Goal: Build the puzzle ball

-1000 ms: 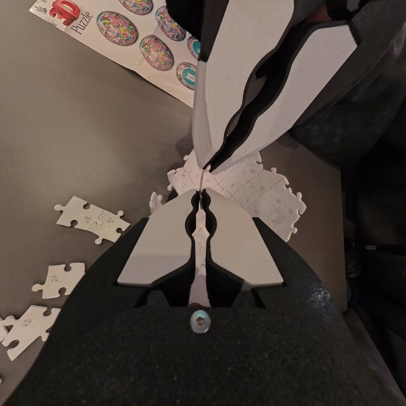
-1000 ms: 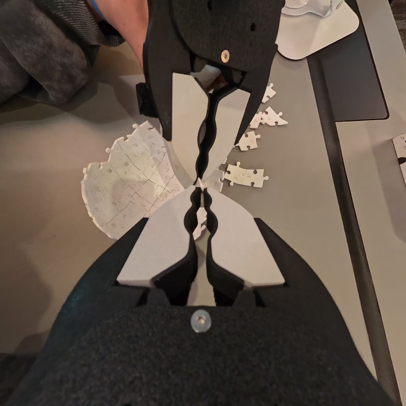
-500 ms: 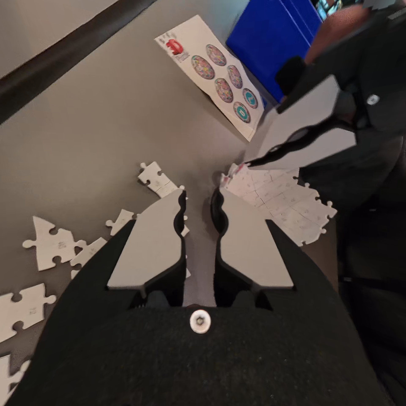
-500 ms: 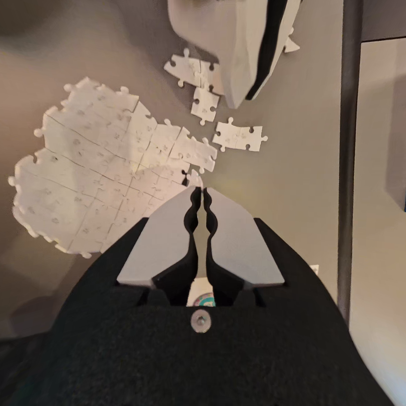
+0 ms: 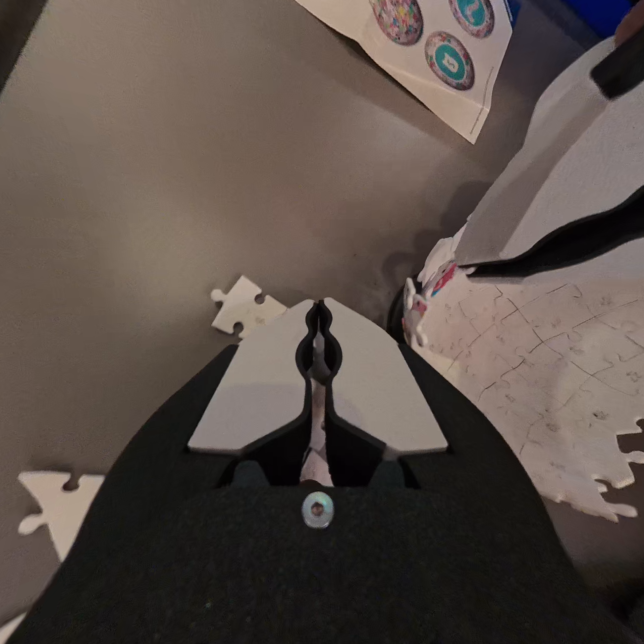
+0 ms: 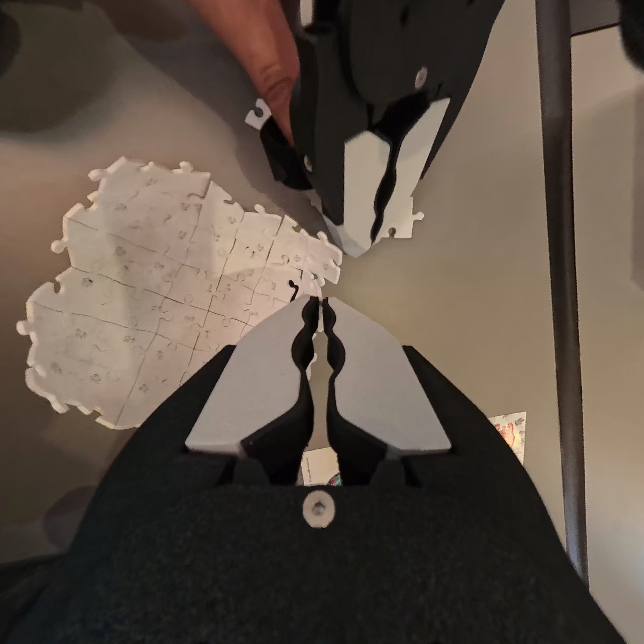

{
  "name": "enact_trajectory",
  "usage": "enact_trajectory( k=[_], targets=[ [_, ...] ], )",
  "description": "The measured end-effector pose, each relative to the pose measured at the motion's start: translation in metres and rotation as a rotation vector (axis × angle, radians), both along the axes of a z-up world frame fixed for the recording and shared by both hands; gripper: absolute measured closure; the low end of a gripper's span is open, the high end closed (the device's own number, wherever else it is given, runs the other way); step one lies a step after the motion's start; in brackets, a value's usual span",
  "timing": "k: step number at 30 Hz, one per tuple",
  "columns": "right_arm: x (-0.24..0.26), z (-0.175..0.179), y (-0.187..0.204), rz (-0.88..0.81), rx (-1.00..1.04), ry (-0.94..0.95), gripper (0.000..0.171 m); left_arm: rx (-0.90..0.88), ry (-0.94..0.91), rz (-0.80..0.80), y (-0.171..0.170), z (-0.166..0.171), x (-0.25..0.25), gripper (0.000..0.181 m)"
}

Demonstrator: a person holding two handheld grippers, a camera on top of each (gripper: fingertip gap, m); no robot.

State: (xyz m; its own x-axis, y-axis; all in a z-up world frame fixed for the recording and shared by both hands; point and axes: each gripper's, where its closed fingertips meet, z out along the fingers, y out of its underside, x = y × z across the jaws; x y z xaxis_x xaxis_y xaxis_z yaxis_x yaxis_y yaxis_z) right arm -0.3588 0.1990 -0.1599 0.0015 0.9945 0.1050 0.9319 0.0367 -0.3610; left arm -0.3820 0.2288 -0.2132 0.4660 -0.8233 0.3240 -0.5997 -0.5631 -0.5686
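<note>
The partly built puzzle shell (image 6: 146, 296) is a curved white sheet of joined pieces, blank side up; it also shows in the left wrist view (image 5: 522, 366). My right gripper (image 6: 320, 300) is shut on the shell's near-right edge, and its tips show in the left wrist view (image 5: 465, 270). My left gripper (image 5: 319, 304) is shut, with a thin white puzzle piece (image 5: 316, 400) showing in the slit between the jaws. Its tip is down at the table beside a loose piece (image 5: 244, 310), just right of the shell (image 6: 362, 244).
A printed instruction sheet (image 5: 435, 52) lies at the far side of the grey table. More loose white pieces lie at the left (image 5: 52, 505) and by the hand (image 6: 275, 69). A dark seam (image 6: 561, 244) runs along the table's right side. The left gripper's tips are roughly 7 centimetres from the right gripper's.
My left gripper left the shell, opened, swung over to the loose pieces, came down and shut. My right gripper stayed shut on the shell's edge.
</note>
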Motion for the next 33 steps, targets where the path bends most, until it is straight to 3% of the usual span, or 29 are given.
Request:
enact_trajectory(
  k=[14, 33],
  targets=[
    [-0.001, -0.007, -0.004, -0.026, -0.020, -0.027, 0.169, -0.087, -0.064, -0.177, -0.003, -0.002, 0.029, 0.181],
    [0.000, -0.006, 0.001, -0.049, 0.037, -0.077, 0.169, -0.104, -0.018, -0.171, -0.005, -0.004, 0.025, 0.181]
  ],
)
